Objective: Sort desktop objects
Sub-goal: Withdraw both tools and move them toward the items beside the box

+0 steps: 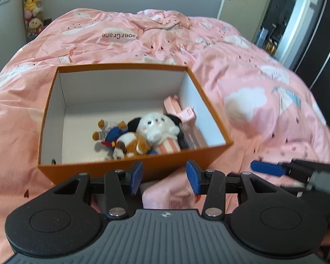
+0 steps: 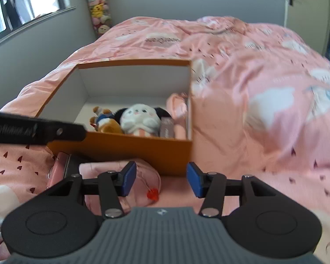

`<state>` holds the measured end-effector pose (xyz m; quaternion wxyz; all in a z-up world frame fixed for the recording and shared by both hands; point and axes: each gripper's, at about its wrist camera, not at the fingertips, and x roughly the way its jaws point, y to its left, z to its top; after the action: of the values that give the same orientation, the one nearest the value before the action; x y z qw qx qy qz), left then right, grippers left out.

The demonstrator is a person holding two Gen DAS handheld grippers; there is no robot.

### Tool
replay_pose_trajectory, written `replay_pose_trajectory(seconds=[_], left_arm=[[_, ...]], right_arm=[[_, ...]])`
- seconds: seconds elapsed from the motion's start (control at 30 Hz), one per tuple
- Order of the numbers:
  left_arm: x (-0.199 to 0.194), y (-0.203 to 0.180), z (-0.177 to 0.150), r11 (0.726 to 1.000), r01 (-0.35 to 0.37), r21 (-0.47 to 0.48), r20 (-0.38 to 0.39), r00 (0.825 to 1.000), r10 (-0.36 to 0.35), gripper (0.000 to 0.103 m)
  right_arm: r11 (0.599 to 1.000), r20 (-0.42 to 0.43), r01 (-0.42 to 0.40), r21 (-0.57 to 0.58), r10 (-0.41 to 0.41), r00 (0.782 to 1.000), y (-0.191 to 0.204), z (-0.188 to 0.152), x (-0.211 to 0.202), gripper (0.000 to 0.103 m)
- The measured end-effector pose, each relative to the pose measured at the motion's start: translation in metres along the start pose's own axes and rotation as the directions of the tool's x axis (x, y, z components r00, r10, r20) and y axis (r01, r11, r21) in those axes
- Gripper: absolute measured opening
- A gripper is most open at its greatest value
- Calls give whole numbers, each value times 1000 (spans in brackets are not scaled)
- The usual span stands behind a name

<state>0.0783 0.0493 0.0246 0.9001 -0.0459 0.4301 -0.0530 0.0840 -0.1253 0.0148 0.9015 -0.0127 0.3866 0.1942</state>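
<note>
Left gripper [image 1: 164, 177] and right gripper [image 2: 161, 179], both spread and empty, before the orange box [image 1: 129, 167] holding plush toys [image 1: 140, 135] on a pink quilt [image 1: 242, 70]

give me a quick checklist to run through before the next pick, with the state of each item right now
1. Left gripper empty: ok, its jaws stand apart with nothing between them.
2. Right gripper empty: ok, jaws apart, only bedding behind them.
3. Orange box open and reachable: ok, no lid, just beyond both grippers.
4. Room left in the box: ok, the white plush and brown plush crowd one end, the rest of the floor is bare.
5. Next thing to pick: cannot tell, a pink pouch with a red charm lies before the box, partly hidden.
6. Grippers clear of each other: ok, apart in both views.
</note>
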Motion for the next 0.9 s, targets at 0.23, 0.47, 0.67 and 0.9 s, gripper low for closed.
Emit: replay_pose_trajectory(seconds=[0.23,0.47,0.67,0.9], left_arm=[[5,-8,-28,997,-51,59,-104,993,57,51],[10,-10,-52,990,-71,122,-195,976,94,56],[12,-15,-69,968,-91,232,-219,965,143,58],[12,-9,-76,955,-53,293,-247,960,129,70]], right_arm=[[997,-142,-64,44,69,987,-11,-16,17,54],[989,-280,-151,11,148,948,-10,-30,31,54],[982,-307,-183,38,186,933,-13,-39,35,54],[982,-327,-186,1,176,928,-6,-38,39,55]])
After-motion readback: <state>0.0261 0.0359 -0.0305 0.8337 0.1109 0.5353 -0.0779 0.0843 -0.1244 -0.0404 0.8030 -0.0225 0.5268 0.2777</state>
